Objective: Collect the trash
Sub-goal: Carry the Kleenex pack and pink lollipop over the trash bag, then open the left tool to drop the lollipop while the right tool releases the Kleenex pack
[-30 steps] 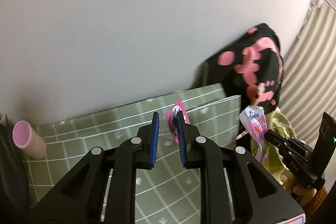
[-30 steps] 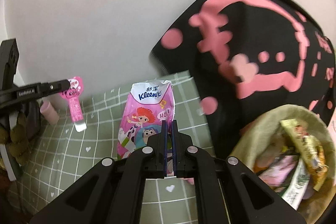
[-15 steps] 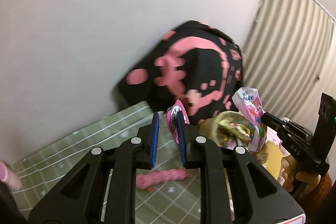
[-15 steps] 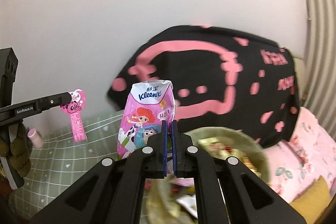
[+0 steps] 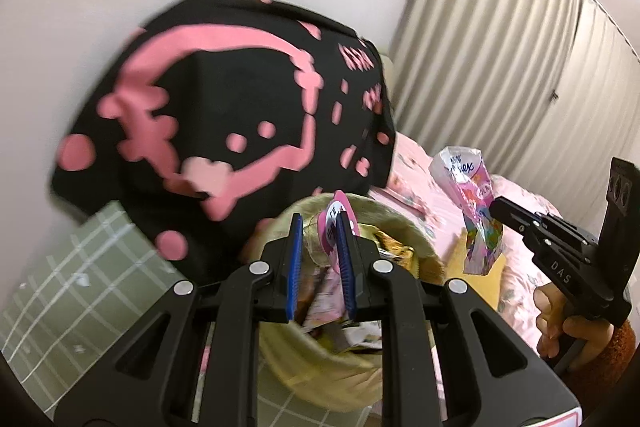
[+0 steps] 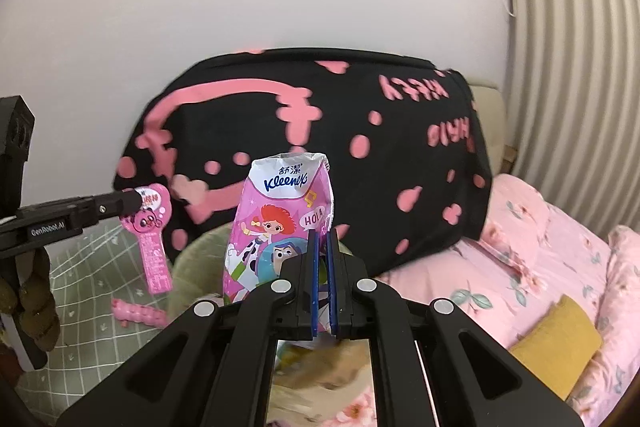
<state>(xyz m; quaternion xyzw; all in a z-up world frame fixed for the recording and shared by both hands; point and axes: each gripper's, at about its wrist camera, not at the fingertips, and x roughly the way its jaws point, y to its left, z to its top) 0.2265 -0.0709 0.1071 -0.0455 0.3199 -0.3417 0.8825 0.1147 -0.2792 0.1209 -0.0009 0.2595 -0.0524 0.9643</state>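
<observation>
Left hand-held gripper [image 5: 318, 259] pinches the pink lollipop wrapper [image 6: 150, 223]; my right hand-held gripper [image 6: 322, 281] is clamped on the Kleenex packet [image 6: 276, 223]. Both are airborne at the trash basket [image 5: 320, 367], which already holds wrappers. Drops not done yet. Pink ridged item [image 6: 138, 313] left on the green checked sheet [image 6: 80, 307]. Black-and-pink cushion [image 5: 224, 115] sits right behind the basket, nothing blocking.

Likely home bedroom: pink floral bedding [image 6: 532, 255], black-pink cushion [image 6: 320, 147], pleated curtain [image 6: 580, 47].
</observation>
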